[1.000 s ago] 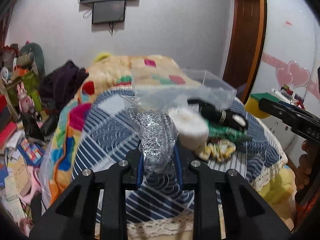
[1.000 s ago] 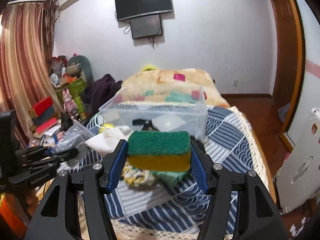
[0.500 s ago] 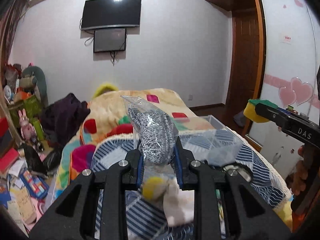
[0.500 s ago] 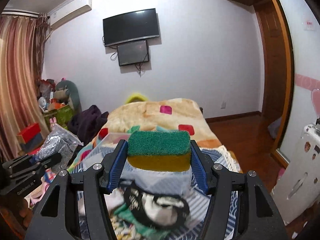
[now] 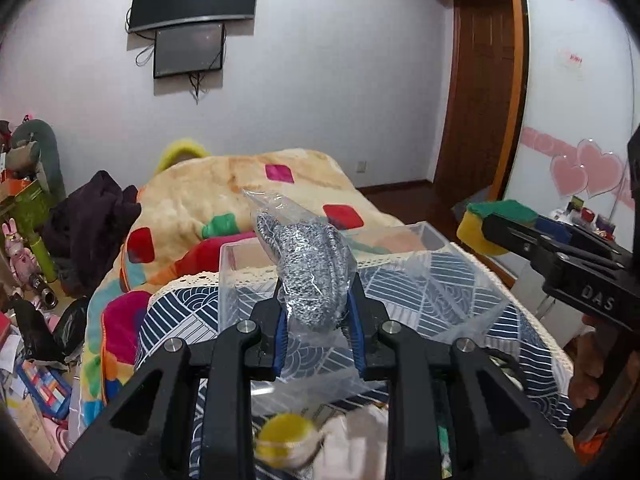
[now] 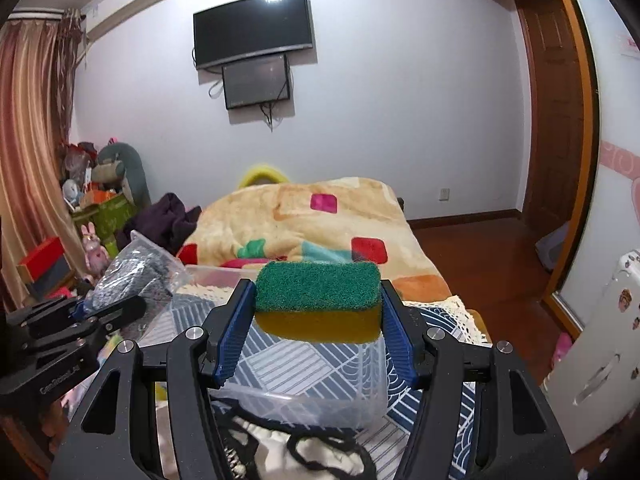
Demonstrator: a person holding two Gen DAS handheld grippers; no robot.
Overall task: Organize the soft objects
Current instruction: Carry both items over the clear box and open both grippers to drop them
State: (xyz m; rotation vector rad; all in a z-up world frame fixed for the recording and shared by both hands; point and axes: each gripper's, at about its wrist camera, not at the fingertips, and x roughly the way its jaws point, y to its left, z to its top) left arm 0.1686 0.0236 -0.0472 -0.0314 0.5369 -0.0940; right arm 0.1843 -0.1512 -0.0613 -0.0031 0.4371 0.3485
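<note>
My left gripper (image 5: 318, 320) is shut on a clear bag of grey speckled cloth (image 5: 308, 264) and holds it above the clear plastic bin (image 5: 236, 252). The bag also shows at the left of the right wrist view (image 6: 128, 276). My right gripper (image 6: 318, 320) is shut on a green-and-yellow sponge (image 6: 318, 300) held above the same bin (image 6: 312, 400). The sponge shows at the right of the left wrist view (image 5: 496, 224). A yellow ball (image 5: 284, 440) and white cloth (image 5: 352, 444) lie below my left gripper.
The bin stands on a blue patterned cloth (image 5: 460, 292) with a lace edge. A bed with a patchwork blanket (image 6: 320, 224) lies beyond. Clutter and toys (image 5: 28, 240) fill the left side. A black cord (image 6: 320, 448) lies near the white cloth.
Both grippers have risen and moved forward with their loads. The bin, seen farther off a second ago, now sits right under the fingers and the loose items have dropped to the bottom edge.
</note>
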